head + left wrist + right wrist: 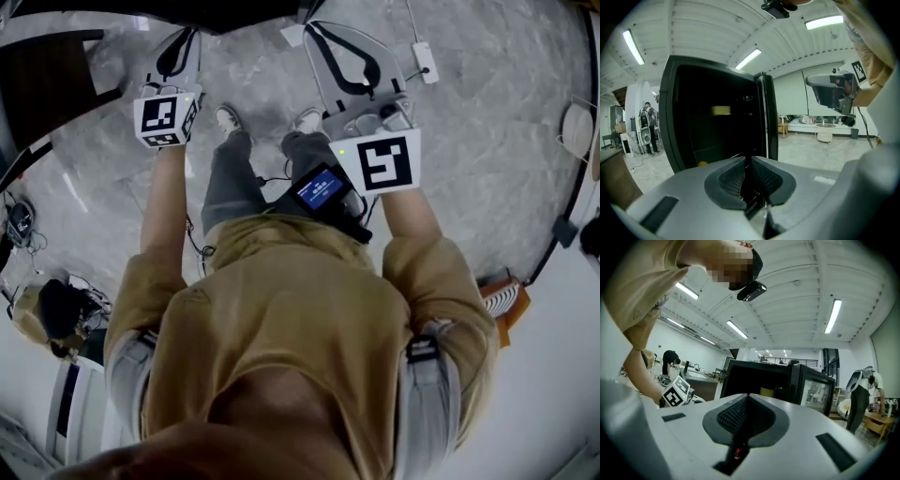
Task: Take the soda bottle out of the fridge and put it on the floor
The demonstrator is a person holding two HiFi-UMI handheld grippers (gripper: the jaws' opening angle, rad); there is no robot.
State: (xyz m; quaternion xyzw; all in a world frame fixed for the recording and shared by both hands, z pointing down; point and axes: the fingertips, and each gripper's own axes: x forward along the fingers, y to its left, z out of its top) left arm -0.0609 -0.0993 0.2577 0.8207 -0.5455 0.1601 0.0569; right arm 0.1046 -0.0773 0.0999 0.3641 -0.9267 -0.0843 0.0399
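Note:
No soda bottle shows in any view. A black fridge [717, 117] stands ahead of both grippers, its front dark and its door edge [768, 117] at the right; it also appears in the right gripper view [764, 376]. A small yellow patch [721, 110] shows inside it. My left gripper [749, 159] is shut with nothing between its pads, held above the floor at the left [187, 33]. My right gripper [749, 397] is shut and empty too, raised at the right [319, 28]. Both are well short of the fridge.
Grey marble floor [487, 141] lies below, with my shoes [228, 119] on it and a white power strip [424, 61] with its cable at the far right. Dark furniture [37, 84] stands at the left. People stand in the background [647, 126].

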